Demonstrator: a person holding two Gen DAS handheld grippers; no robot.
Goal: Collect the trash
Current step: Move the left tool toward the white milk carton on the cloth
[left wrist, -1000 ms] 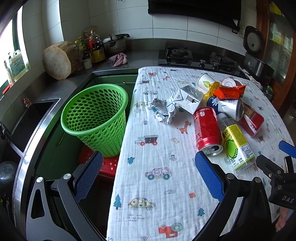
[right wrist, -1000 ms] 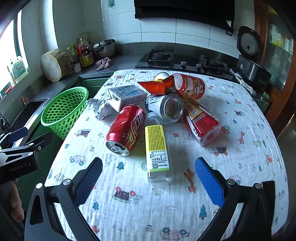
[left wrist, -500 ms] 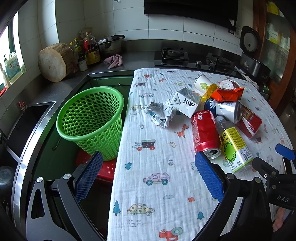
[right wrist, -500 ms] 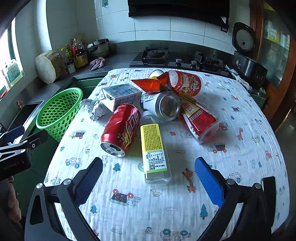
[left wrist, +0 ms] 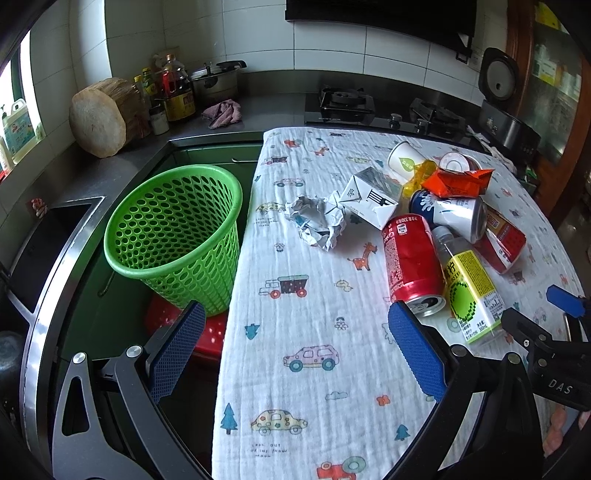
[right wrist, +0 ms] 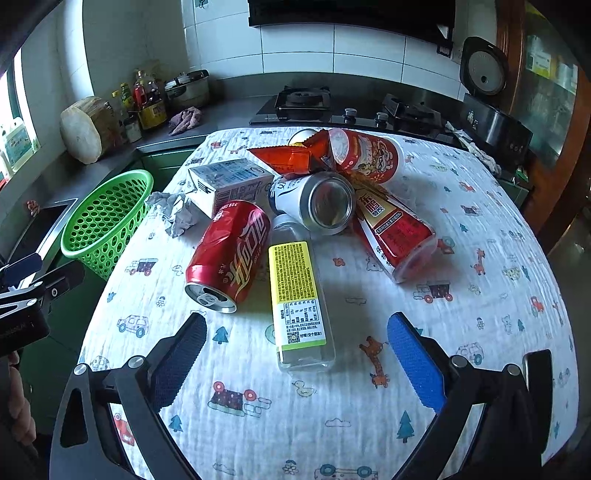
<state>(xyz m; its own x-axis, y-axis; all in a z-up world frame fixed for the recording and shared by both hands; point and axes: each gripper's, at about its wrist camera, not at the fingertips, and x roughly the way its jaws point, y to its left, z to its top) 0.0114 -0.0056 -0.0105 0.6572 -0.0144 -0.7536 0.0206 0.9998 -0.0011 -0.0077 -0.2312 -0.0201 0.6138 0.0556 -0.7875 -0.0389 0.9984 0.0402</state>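
Table (right wrist: pixel 480 206), printed cloth, fills centre of both views. Green basket (left wrist: pixel 173 236) left-centre, off table edge, mouth up, prob. for drop-ins. Trash heap upper centre: red can (right wrist: pixel 231 254) and bottle (right wrist: pixel 297 295) nearest. Right gripper (right wrist: pixel 295 354) wide open, empty, lined up w/ bottle. Left gripper (left wrist: pixel 295 339) wide open, empty.

We see a kitchen with white wall tiles (left wrist: pixel 399 48) ahead of the claws and a grey counter (left wrist: pixel 258 114) running beneath them. A gas hob (right wrist: pixel 303 101) sits straight ahead; a dark range hood (right wrist: pixel 351 13) hangs above it. Far left, daylight enters a window (left wrist: pixel 14 92) over a steel sink (left wrist: pixel 48 243). A wooden cabinet (right wrist: pixel 546 110) stands far right.
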